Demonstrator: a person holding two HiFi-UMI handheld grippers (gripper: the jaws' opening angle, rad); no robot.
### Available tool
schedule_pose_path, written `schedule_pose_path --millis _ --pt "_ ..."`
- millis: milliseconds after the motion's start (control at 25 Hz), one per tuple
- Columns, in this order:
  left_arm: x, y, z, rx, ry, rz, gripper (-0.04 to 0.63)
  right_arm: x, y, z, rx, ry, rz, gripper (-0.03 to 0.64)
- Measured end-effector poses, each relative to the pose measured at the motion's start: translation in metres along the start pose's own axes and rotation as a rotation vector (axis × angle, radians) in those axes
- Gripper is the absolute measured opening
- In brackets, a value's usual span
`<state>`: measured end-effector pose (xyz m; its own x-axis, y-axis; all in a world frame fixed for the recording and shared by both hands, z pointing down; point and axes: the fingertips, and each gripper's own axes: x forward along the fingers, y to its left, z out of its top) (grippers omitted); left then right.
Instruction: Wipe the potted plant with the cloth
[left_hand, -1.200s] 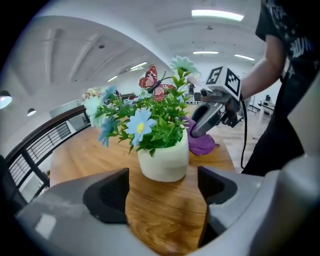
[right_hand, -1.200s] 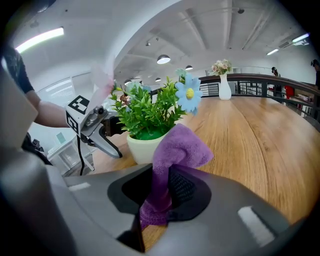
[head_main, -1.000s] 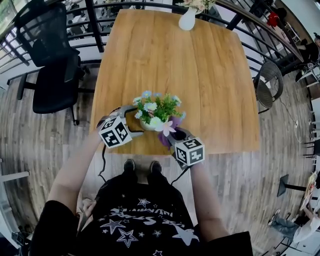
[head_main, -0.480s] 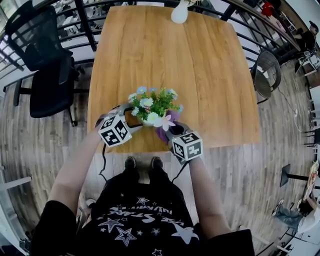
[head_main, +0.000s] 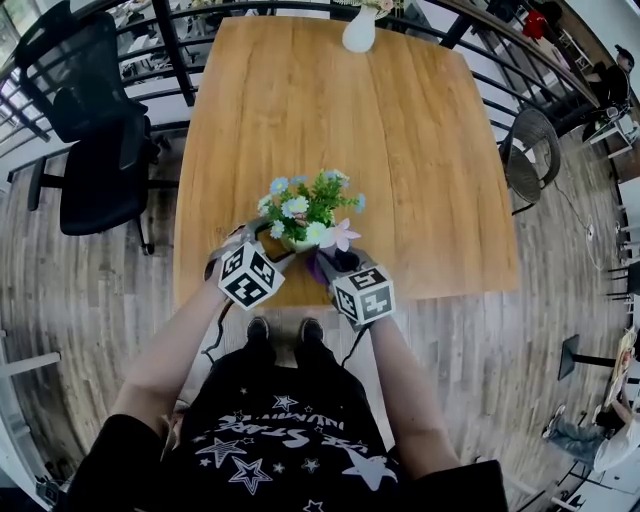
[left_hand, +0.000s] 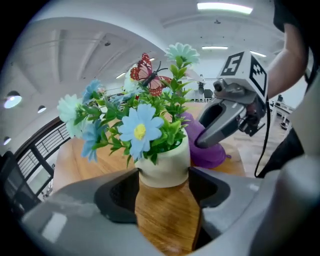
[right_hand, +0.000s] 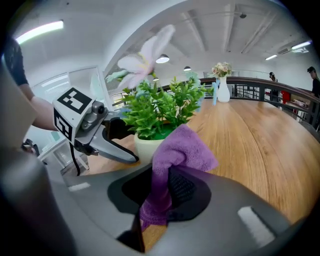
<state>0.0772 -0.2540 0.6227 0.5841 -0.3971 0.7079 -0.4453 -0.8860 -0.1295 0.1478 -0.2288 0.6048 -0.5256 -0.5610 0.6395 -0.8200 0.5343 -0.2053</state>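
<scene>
The potted plant (head_main: 308, 210), green leaves with blue, white and pink fake flowers in a cream pot (left_hand: 165, 167), stands near the front edge of the wooden table (head_main: 420, 150). My left gripper (left_hand: 164, 180) has just been closing, and its jaws now press on both sides of the pot. In the head view the left gripper (head_main: 272, 248) reaches the pot from the left. My right gripper (right_hand: 162, 192) is shut on a purple cloth (right_hand: 180, 147). It holds the cloth (left_hand: 210, 152) against the pot's right side, below the leaves.
A white vase with flowers (head_main: 358, 30) stands at the table's far edge. A black office chair (head_main: 95, 130) is to the left and a round wire chair (head_main: 530, 160) to the right. A dark railing runs behind the table.
My left gripper has shifted right and rolled, and its jaws have closed in on the pot. The right gripper with the cloth has stayed beside the pot.
</scene>
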Motion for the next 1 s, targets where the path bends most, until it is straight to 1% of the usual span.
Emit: schedule_pose_path --millis 200,400,840,1000 --pt "0.001 -0.002 0.005 -0.078 -0.006 0.05 0.315 0.002 0.009 0.001 -0.006 -0.005 0.025 0.083" --pt "-0.002 -0.004 0.004 -0.13 -0.007 0.076 0.312 0.004 0.014 0.002 -0.004 -0.01 0.037 0.083" --pt "-0.012 -0.013 -0.004 -0.145 -0.031 0.073 0.312 0.009 0.045 0.001 -0.039 0.011 0.074 0.083" --pt "-0.013 -0.019 -0.007 -0.119 -0.03 0.065 0.311 0.008 0.052 -0.003 -0.032 0.008 0.077 0.081"
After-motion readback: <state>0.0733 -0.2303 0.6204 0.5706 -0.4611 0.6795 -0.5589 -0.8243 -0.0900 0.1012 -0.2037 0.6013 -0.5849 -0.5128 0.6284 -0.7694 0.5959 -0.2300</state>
